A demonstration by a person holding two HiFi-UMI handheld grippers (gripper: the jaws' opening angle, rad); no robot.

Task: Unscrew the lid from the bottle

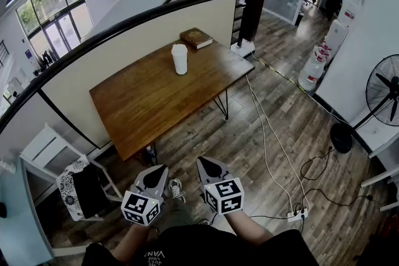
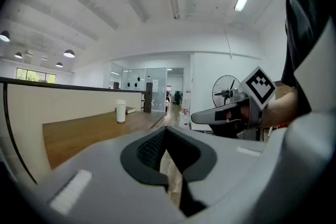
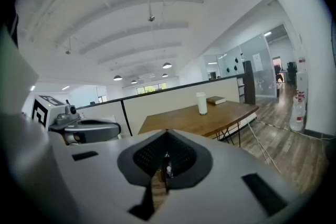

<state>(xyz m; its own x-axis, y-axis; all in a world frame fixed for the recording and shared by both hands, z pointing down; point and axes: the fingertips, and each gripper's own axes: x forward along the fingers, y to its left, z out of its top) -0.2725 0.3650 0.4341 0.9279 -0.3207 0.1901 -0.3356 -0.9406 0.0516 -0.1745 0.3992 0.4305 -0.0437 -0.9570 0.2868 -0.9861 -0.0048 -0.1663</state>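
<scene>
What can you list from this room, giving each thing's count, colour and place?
table: one, brown wood, centre.
bottle: one, white, upright at the table's far end.
book: one, brown, far table corner, apart from the bottle.
fan: one, black, right edge.
water jugs: several, pale, floor right of the table.
power strip: one, white, floor, lower right.
left claw: one, grey, shut, empty, bottom centre.
right claw: one, grey, shut, empty, alongside.

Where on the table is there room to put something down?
Most of the table is bare: everything from the bottle to the near edge and the left end. It is crowded only at the far corner, where bottle and book sit close by the partition.
</scene>
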